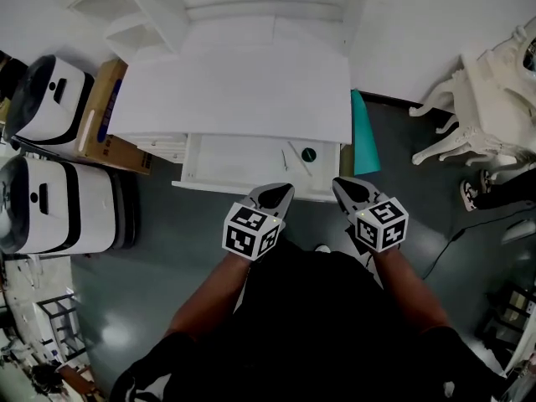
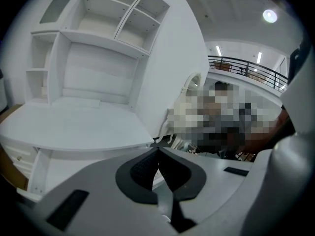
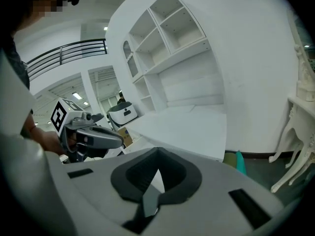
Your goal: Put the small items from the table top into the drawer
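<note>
Head view overhead; both gripper views low, toward desk (image 1: 234, 90)

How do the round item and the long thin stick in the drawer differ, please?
The round item is dark green and compact; the long thin stick is pale and slanted. The round item sits right of the long thin stick. Both lie in the drawer, at its right end.

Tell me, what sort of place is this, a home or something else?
Probably a large hall or lab staged with furniture, not a home: a white desk stands on a grey floor, bulky white machines are parked beside it, and a railed upper gallery shows behind.
</note>
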A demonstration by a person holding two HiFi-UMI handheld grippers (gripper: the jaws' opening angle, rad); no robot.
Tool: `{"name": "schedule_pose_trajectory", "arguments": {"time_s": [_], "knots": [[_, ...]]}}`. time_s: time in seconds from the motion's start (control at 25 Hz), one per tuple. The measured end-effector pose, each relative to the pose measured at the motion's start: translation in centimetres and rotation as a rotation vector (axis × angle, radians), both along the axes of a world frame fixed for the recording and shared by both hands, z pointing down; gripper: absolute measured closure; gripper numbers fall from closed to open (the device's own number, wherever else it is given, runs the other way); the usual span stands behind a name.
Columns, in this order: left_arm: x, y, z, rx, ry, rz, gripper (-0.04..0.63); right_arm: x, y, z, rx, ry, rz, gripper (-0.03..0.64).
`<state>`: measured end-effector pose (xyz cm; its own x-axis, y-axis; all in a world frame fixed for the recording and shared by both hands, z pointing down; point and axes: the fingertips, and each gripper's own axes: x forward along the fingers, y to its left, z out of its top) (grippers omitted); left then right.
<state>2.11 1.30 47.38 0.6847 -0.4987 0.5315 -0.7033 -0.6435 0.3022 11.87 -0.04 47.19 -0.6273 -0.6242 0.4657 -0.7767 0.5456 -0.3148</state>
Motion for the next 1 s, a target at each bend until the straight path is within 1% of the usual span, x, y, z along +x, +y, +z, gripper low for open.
{"name": "schedule_pose_trajectory", "arguments": {"time_s": [0.12, 0.28, 0.52, 0.72, 0.88, 1.0], "knots": [[1.2, 1.9, -0.3, 0.005, -0.005, -0.014, 0.586, 1.2, 1.4, -0.6, 0.011, -0.014, -0.005, 0.591], [2.5, 4.1, 0.2, -0.024, 0.010, -0.048, 0.586, 3.4, 3.3, -1.3, 0.028, -0.032, 0.004, 0.591], [4.4, 7.4, 0.0, 0.003, 0.003, -0.077, 0.586, 6.3, 7.0, -0.9, 0.043, -0.014, -0.007, 0.591], [5.8, 10.3, 0.1, 0.013, 0.007, -0.107, 0.586, 7.2, 10.4, 0.3, 0.017, -0.018, -0.035, 0.592], [5.4, 11.4, -0.2, 0.019, 0.009, -0.145, 0.586, 7.2, 11.8, -0.3, 0.017, -0.033, -0.056, 0.592], [5.3, 11.7, -0.9, 0.026, 0.010, -0.151, 0.586, 7.3, 12.4, -0.9, 0.025, -0.034, -0.060, 0.591]]}}
